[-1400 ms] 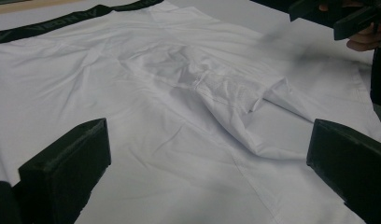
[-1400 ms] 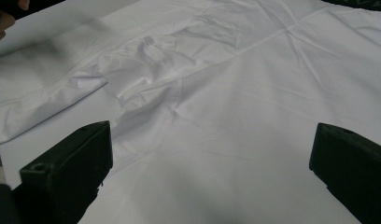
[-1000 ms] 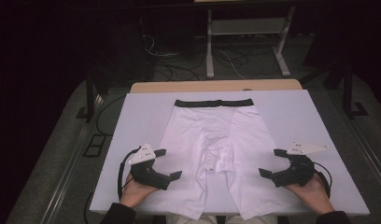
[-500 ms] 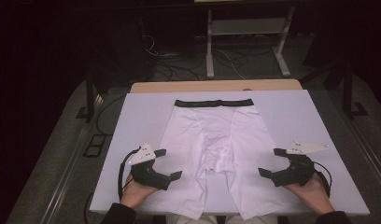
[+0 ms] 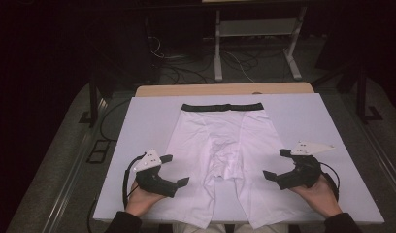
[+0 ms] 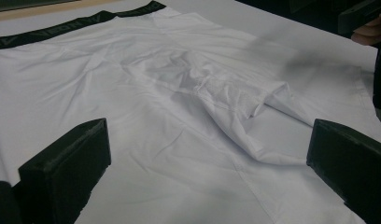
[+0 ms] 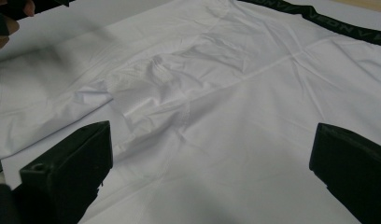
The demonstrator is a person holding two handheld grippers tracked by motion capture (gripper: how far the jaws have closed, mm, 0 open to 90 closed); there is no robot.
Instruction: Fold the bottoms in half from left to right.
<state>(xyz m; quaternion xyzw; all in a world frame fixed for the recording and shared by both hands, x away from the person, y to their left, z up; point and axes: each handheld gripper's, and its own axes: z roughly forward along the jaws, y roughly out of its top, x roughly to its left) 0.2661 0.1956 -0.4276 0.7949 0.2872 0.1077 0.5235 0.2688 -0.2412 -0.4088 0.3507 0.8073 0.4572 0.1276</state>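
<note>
Shorts point(image 5: 220, 145): plain white, no print; waistband point(image 5: 222, 107) black with faint grey lettering, lying toward the table's far edge. Table cover point(image 5: 147, 126): flat pale lavender-white. Strip of light tan wood point(image 5: 225, 90) shows along the far edge. Left gripper point(image 5: 174, 170) and right gripper point(image 5: 276, 164): black bodies, each topped by a light grey plate; cables black. Floor point(image 5: 65, 160) grey.

- The left hand point(image 5: 138, 198) comes in from the near edge, palm up under the left gripper point(image 5: 174, 170).
- That gripper's jaws stand wide apart and point inward toward the middle.
- The right hand point(image 5: 316, 193) cradles the right gripper point(image 5: 276, 164) the same way.
- Its jaws also gape wide and face inward, toward the left gripper.
- Both grippers sit at about the same height, well apart.
</note>
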